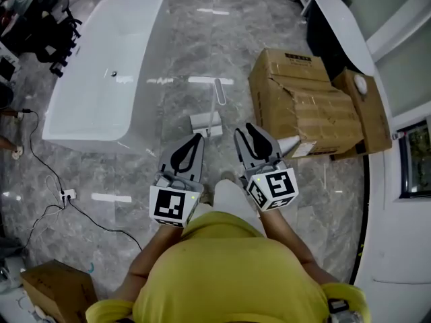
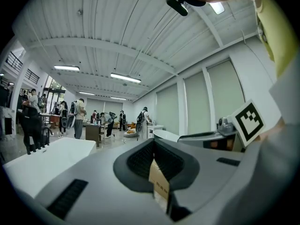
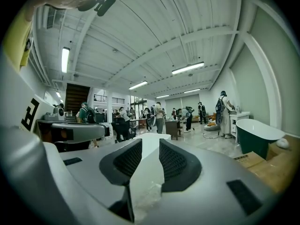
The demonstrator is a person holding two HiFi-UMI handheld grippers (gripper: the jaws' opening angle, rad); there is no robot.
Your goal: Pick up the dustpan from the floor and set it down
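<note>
Your left claw [image 1: 188,152] and right claw [image 1: 258,142] are spread and empty; reach down to the dustpan [image 1: 206,124] at 12 o'clock, then pinch it firmly

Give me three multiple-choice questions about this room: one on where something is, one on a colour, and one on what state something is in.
1. Where is the dustpan?
A. On the floor, between the white bathtub and the cardboard boxes
B. Inside the bathtub
C. On top of the boxes

2. What colour is the person's shirt?
A. Red
B. Yellow
C. Blue

3. How do the jaws of the right gripper stand?
A. Clamped on the dustpan
B. Clamped on a box flap
C. Apart, with nothing between them

Answers:
1 A: the head view shows it lying on the grey floor between the tub and the boxes.
2 B: the head view shows a yellow shirt at the bottom of the picture.
3 C: the right gripper view shows a bare gap between the two dark pads.
</note>
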